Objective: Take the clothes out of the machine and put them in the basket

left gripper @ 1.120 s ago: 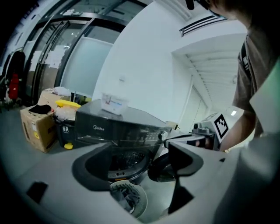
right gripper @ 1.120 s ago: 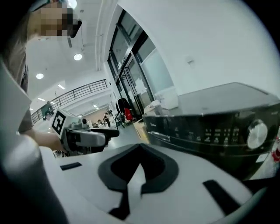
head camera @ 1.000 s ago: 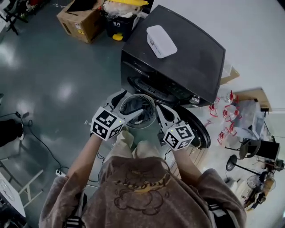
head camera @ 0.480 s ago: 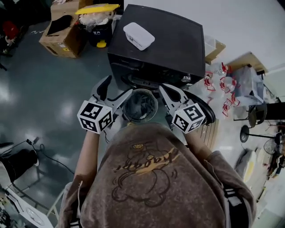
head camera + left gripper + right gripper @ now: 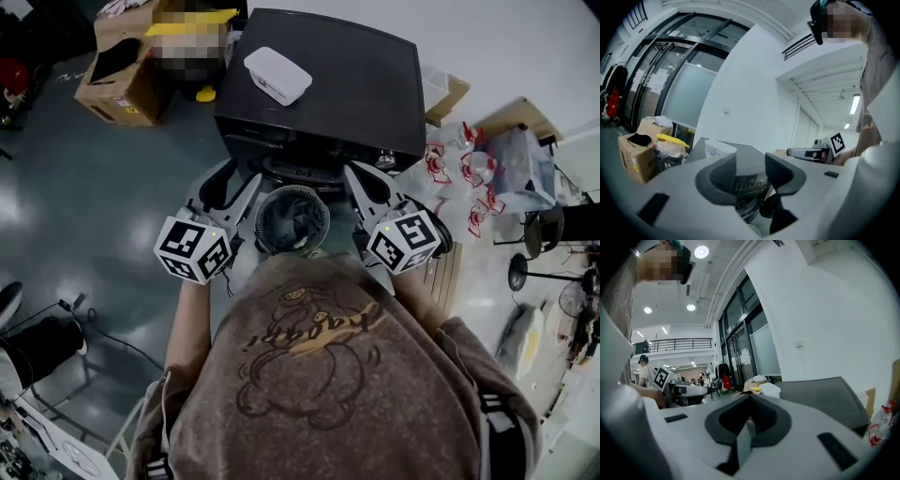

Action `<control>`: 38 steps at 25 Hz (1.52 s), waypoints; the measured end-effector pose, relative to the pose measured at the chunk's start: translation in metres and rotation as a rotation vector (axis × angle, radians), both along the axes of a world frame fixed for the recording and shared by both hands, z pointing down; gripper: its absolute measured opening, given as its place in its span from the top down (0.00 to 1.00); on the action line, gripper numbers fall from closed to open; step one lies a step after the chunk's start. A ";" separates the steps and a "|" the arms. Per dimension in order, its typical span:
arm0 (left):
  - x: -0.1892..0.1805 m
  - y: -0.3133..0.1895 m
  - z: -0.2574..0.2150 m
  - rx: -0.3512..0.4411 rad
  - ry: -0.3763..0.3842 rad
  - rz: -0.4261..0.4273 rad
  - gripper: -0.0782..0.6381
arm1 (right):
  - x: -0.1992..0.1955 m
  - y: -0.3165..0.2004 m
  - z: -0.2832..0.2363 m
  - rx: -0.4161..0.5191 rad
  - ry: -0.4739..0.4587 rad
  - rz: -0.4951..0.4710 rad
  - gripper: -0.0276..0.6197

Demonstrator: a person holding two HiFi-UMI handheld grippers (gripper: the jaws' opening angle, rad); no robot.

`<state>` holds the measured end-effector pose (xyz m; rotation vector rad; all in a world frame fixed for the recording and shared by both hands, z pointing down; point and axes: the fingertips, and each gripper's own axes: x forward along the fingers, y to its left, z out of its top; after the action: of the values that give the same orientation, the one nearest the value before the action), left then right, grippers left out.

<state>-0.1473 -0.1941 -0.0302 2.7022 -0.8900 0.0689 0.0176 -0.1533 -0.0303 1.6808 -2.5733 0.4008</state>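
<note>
The black washing machine (image 5: 347,84) stands ahead of me, its control panel (image 5: 746,180) visible between the left jaws. In front of it is a round ribbed basket (image 5: 270,199) with dark clothes (image 5: 298,225) inside. My left gripper (image 5: 239,180) is held at the basket's left. Its jaws (image 5: 750,164) have just been closing and now stand partly apart with nothing between them. My right gripper (image 5: 361,183) is at the basket's right. Its pads (image 5: 761,416) meet, with nothing seen in them (image 5: 750,401).
A white box (image 5: 277,75) lies on the machine's lid. The machine's round door (image 5: 441,239) hangs open at the right. A cardboard box (image 5: 117,80) stands at the back left. Red-and-white clutter (image 5: 469,169) lies at the right, and a cable (image 5: 103,328) runs over the floor at the left.
Both grippers have risen from low beside the basket to the height of the machine's front edge. The left jaws stand narrower than before.
</note>
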 end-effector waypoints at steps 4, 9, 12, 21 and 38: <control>0.012 -0.002 0.000 0.006 -0.008 -0.069 0.79 | 0.014 -0.001 -0.001 0.019 0.001 -0.016 0.96; 0.024 -0.003 -0.001 0.000 0.019 -0.071 0.88 | 0.027 -0.003 0.004 0.025 -0.008 -0.024 0.96; 0.032 -0.005 -0.002 0.033 0.020 -0.083 0.88 | 0.033 -0.005 0.007 0.032 -0.003 -0.029 0.96; 0.040 0.000 0.029 0.058 -0.002 -0.136 0.88 | 0.047 -0.005 0.035 0.009 0.007 -0.016 0.96; 0.027 0.013 0.062 -0.019 -0.050 -0.197 0.88 | 0.050 0.007 0.064 -0.044 0.016 -0.034 0.96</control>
<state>-0.1201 -0.1812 0.0320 2.5912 -1.1589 0.1029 0.0673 -0.1466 0.0335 1.6180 -2.5583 0.4369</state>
